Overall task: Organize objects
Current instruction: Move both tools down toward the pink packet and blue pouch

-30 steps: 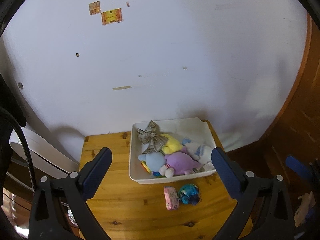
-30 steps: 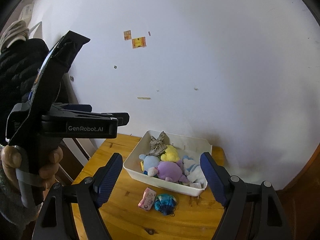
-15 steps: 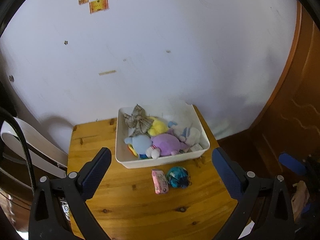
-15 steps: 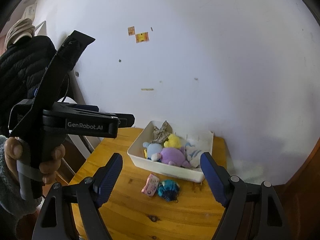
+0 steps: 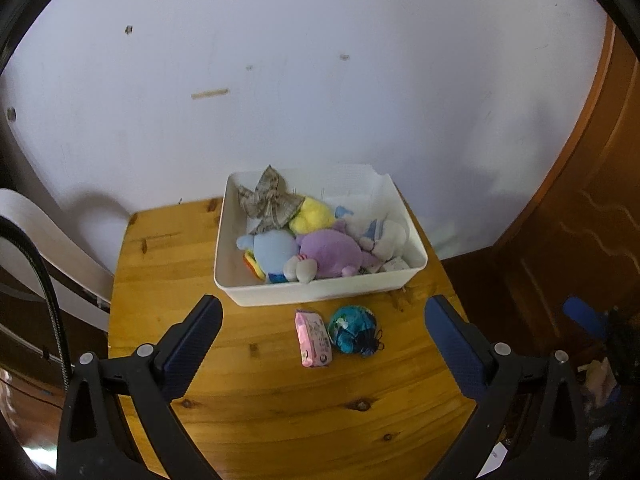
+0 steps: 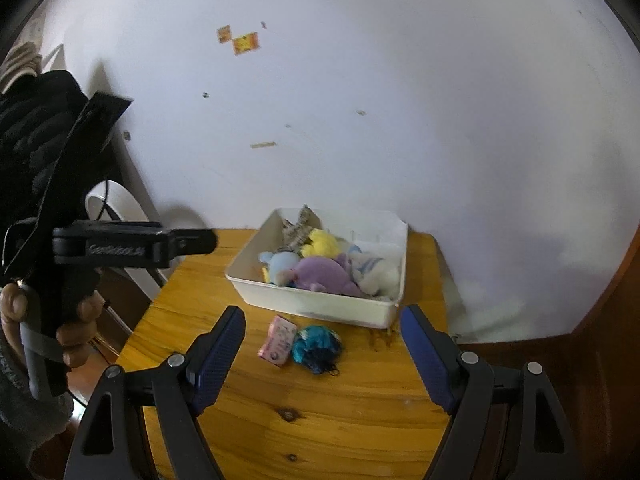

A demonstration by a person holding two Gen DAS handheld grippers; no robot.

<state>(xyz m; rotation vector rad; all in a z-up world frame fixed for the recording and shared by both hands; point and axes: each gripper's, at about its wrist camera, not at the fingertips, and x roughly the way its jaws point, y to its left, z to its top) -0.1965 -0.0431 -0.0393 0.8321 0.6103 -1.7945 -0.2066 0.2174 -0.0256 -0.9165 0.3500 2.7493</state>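
A white bin (image 5: 320, 290) (image 6: 316, 304) stands at the back of a small wooden table (image 5: 260, 400) (image 6: 320, 420), filled with plush toys and a patterned bow (image 5: 270, 200). In front of it lie a pink packet (image 5: 313, 338) (image 6: 279, 340) and a teal ball-shaped pouch (image 5: 354, 330) (image 6: 316, 343). My left gripper (image 5: 324, 320) hovers open above the table, with the packet and pouch in line between its fingers. My right gripper (image 6: 322, 328) is open too, above the same two items. In the right wrist view a hand (image 6: 76, 320) holds the left gripper's body at the left.
A white wall (image 5: 320, 80) rises right behind the table. A white curved chair back (image 5: 48, 240) stands to the left, and dark wooden panelling (image 5: 580, 220) to the right. Dark padded clothing (image 6: 28, 140) hangs at the left.
Both grippers have come down toward the table, so the bin, packet and pouch look larger and higher in both views. Both grippers stayed open.
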